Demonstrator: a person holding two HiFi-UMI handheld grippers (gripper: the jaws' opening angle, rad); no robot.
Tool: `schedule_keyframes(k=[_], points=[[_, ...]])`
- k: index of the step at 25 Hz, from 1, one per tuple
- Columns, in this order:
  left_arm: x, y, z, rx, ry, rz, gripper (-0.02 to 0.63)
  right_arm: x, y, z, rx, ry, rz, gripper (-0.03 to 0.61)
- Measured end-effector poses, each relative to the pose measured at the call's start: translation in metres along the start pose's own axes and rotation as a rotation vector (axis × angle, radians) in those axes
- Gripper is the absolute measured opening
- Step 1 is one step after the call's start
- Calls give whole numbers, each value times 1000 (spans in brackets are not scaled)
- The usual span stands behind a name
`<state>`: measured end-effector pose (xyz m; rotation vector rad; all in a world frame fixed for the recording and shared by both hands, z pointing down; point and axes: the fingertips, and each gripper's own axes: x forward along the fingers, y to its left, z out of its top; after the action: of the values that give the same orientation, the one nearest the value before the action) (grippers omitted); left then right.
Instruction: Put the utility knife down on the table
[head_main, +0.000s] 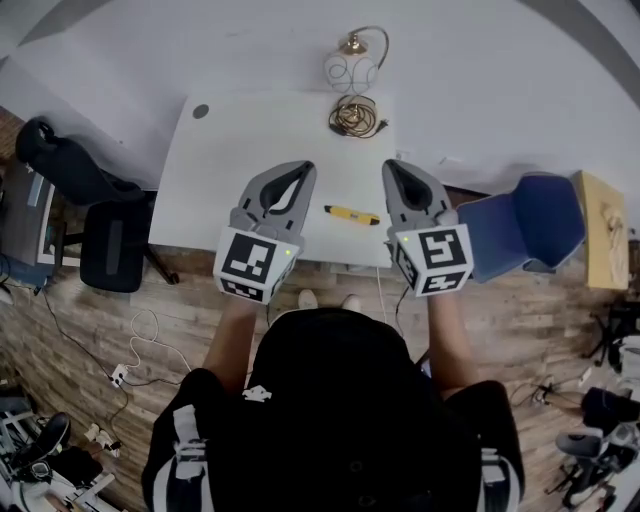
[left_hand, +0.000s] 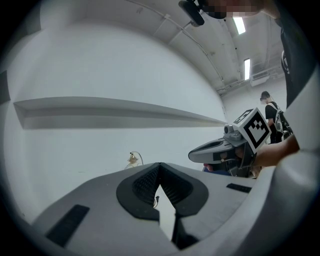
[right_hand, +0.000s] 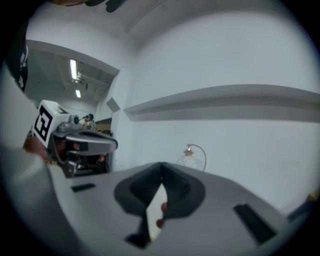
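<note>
A white table (head_main: 215, 170) stands against a white wall (head_main: 480, 70) on wood-plank floor (head_main: 150, 310), black office chair (head_main: 110, 240) and blue chair (head_main: 525, 225) flanking it, under ceiling strip lights (left_hand: 239, 24).

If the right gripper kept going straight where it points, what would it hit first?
Probably the plain white wall: the right gripper points over the white table. The small brass lamp stands close beside that line, so it might clip that.
</note>
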<state>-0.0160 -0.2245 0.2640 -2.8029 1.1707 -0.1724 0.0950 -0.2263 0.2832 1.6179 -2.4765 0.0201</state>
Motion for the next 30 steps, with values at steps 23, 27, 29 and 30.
schedule_keyframes(k=[23, 27, 29, 30], points=[[5, -2, 8, 12, -16, -1, 17, 1, 7, 9, -28, -11, 1, 34], [6, -2, 8, 9, -17, -1, 17, 1, 6, 9, -26, -9, 0, 34], [8, -1, 7, 8, -17, 0, 15, 2, 6, 9, -30, -12, 3, 34], [8, -1, 7, 7, -17, 0, 17, 2, 6, 9, -33, -13, 4, 34]])
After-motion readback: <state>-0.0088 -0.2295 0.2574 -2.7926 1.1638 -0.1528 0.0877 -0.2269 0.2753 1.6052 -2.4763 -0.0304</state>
